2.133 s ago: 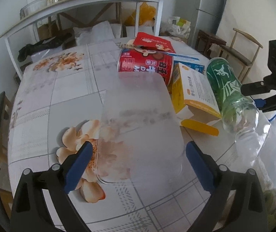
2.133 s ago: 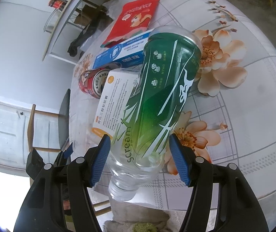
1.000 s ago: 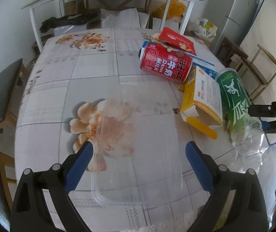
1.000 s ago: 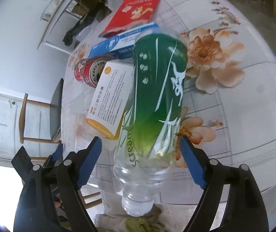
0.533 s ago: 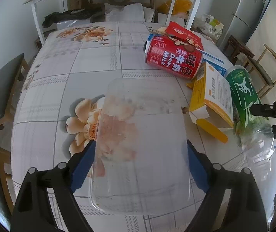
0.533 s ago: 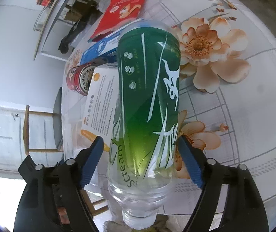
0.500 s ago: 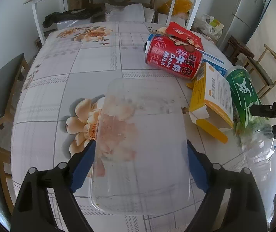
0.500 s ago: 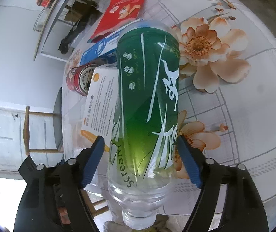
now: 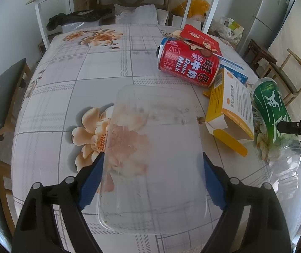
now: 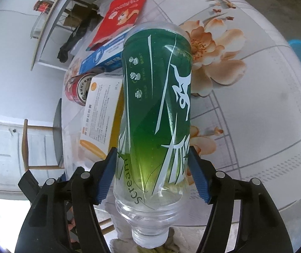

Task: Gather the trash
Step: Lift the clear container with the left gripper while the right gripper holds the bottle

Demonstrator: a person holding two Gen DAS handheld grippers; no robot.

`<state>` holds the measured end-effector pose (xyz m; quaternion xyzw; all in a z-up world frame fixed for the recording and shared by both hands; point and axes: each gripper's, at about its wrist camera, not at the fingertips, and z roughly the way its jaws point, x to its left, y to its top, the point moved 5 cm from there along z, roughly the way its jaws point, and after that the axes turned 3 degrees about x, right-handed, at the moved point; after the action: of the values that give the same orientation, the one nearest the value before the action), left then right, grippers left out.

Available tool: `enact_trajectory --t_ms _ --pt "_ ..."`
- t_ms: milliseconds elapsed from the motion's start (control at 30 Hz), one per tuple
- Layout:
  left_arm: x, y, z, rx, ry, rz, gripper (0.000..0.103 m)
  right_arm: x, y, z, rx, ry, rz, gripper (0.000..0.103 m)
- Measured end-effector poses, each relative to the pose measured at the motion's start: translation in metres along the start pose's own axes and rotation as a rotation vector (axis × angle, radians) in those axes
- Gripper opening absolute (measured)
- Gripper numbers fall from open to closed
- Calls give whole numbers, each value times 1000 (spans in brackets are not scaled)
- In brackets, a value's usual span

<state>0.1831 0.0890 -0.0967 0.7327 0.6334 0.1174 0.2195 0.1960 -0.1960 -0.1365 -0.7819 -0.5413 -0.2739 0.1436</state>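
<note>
— Flowered cloth covers the desk, and it's littered. What's each tool got?

— Left tool is clamped on a clear plastic tray, blue pads pressing its long sides, near the desk's front edge. Right tool is clamped on a green-labelled bottle, neck pointing back toward the handle.

— And around them?

— Just beside the bottle lies an orange-and-white carton, flap open. Beyond it a red milk can on its side, touching a red snack packet and a blue box.
</note>
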Motion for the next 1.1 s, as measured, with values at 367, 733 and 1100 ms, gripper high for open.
enact_trajectory --t_ms 367,733,1100 --pt "0 2 2 6 -1 4 85 6 4 10 1 11 8 64" --pt "0 3 2 1 -1 1 84 -1 2 5 -8 20 20 62" --pt "7 1 -3 -12 -16 -31 81 -9 0 -6 -28 44 39 62"
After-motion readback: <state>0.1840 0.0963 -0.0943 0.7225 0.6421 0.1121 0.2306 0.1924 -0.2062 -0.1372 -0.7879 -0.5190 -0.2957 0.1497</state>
